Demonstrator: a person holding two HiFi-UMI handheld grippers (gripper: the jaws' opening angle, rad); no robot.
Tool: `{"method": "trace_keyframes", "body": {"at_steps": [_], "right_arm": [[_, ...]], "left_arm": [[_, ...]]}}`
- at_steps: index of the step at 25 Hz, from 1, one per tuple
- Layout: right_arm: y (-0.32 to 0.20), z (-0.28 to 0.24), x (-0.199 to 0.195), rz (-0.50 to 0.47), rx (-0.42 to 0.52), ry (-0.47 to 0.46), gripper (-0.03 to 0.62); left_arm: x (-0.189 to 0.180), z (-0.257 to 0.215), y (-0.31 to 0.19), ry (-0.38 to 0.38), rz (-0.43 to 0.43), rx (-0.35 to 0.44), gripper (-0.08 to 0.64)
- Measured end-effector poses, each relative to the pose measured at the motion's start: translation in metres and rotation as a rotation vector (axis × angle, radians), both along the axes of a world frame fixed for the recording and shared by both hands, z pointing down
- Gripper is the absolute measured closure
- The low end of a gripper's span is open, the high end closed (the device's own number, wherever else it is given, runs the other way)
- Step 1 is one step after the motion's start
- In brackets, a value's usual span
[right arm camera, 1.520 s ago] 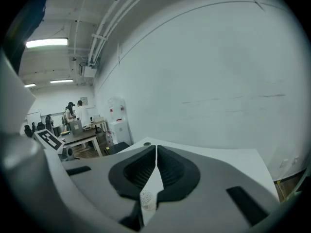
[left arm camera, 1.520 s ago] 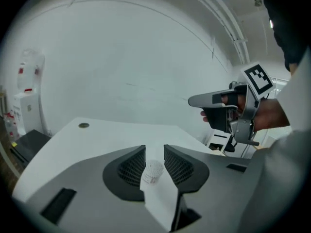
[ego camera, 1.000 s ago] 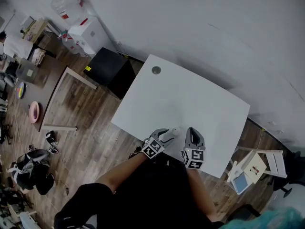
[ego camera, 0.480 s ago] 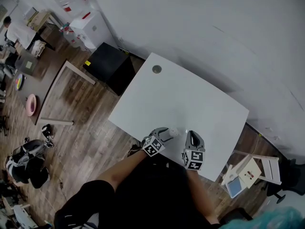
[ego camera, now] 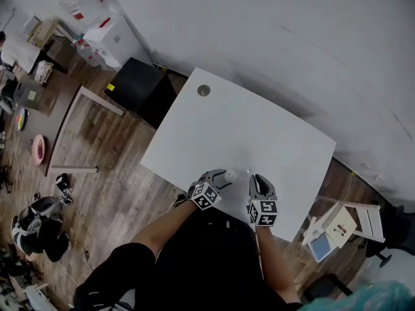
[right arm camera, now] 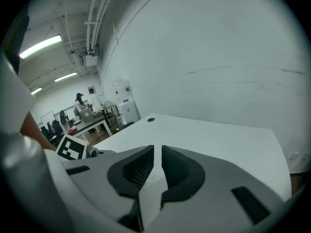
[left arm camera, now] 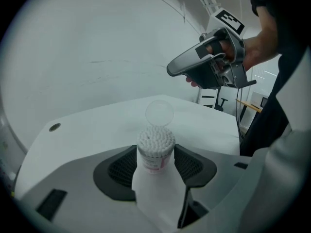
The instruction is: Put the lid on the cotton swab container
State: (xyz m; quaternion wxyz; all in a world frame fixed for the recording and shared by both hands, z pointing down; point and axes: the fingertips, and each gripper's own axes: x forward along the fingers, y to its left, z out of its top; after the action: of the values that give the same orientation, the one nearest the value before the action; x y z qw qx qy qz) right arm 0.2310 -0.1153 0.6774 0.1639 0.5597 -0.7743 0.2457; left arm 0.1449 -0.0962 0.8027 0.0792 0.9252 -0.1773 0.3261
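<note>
The cotton swab container (left arm camera: 155,147) stands upright, lidless and packed with white swabs, a pink label round it. It sits between the wide-standing pads (left arm camera: 121,166) of my left gripper (left arm camera: 155,155), which lie close on both sides without visibly squeezing it. Just beyond it, the clear round lid (left arm camera: 159,113) lies flat on the white table (left arm camera: 97,125). My right gripper (left arm camera: 171,71) hovers above and right of the lid, jaws together and empty. Its own view shows the right gripper (right arm camera: 156,152) with only a thin slit. From the head view, the left gripper (ego camera: 222,176) and right gripper (ego camera: 259,180) flank the container (ego camera: 230,174) near the table's near edge.
A grey cable hole (ego camera: 203,90) sits in the table's far left corner. A black cabinet (ego camera: 133,83) stands off the table's left side, a white stool (ego camera: 343,225) off its right. People and desks (right arm camera: 87,108) are far behind.
The head camera has shifted a little. Both grippers stay by the container near the table's near edge, with no clear movement of lid or container.
</note>
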Motion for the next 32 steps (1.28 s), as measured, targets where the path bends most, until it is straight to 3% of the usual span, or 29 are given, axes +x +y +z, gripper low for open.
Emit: {"method": "trace_keyframes", "body": {"at_steps": [4,20,29,32], "right_arm": [[-0.007,0.012,-0.002,-0.018,-0.04,-0.056,0.469],[-0.025,0.066,-0.008,-0.036,-0.224,-0.111,0.465],[-0.021,0.066,-0.016,-0.061,-0.258,-0.197,0.468],[-0.014,0.057,-0.025,-0.116,-0.234,-0.171,0.468]], "left_arm": [[0.003,0.0,-0.002,0.017,-0.006,-0.007,0.316],[0.01,0.003,-0.002,0.064,-0.078,-0.05,0.316],[0.01,0.005,0.002,0.071,-0.073,-0.052,0.316],[0.009,0.004,0.002,0.067,-0.069,-0.051,0.316]]}}
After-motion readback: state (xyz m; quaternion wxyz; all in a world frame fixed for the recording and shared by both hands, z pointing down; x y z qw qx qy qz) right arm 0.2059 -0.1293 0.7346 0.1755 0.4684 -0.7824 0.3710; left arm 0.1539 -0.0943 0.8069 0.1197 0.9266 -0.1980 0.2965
